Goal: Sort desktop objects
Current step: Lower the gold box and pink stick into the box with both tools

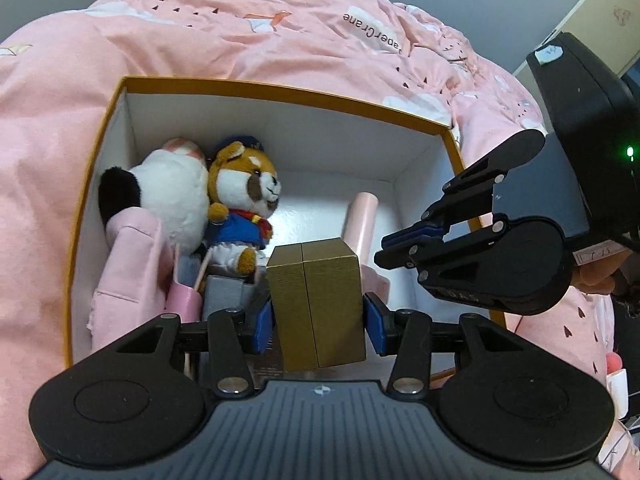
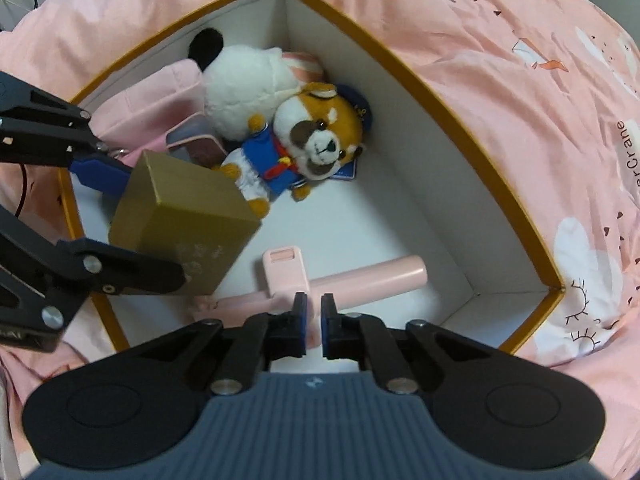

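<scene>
A bedroom at home, by the look of it: a rumpled pink quilt printed with paper cranes (image 1: 280, 40) spreads all around the orange-rimmed white cardboard box (image 1: 280, 90), cream cupboard doors (image 1: 600, 12) beyond it.

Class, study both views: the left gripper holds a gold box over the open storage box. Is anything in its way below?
Partly. Below the gold box, the pink handheld device and the sailor plush lie on the storage box floor; bare white floor shows between them.
</scene>
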`<action>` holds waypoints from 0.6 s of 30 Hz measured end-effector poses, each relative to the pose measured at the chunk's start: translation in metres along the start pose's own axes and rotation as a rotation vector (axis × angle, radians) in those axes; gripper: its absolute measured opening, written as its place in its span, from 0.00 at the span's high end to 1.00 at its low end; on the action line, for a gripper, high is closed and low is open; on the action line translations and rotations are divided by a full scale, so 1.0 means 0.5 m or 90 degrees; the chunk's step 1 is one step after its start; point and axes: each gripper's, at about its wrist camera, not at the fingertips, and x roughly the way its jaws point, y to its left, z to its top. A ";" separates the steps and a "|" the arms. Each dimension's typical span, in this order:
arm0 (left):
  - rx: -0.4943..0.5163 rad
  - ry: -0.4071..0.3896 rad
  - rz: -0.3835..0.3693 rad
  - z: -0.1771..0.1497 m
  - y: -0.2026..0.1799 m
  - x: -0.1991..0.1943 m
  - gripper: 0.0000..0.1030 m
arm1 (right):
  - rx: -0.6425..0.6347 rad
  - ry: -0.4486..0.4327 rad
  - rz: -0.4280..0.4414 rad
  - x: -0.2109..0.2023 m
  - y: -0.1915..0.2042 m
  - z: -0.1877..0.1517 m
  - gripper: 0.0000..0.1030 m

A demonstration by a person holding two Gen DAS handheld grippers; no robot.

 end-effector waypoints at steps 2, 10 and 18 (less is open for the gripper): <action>0.004 -0.003 0.003 0.000 0.000 -0.006 0.48 | -0.017 -0.005 0.002 0.003 0.006 0.002 0.84; 0.001 -0.010 0.009 -0.002 0.007 -0.024 0.48 | -0.112 -0.018 0.012 0.036 0.052 0.027 0.65; -0.007 -0.010 0.010 -0.006 0.011 -0.027 0.48 | -0.127 0.009 -0.004 0.080 0.061 0.037 0.71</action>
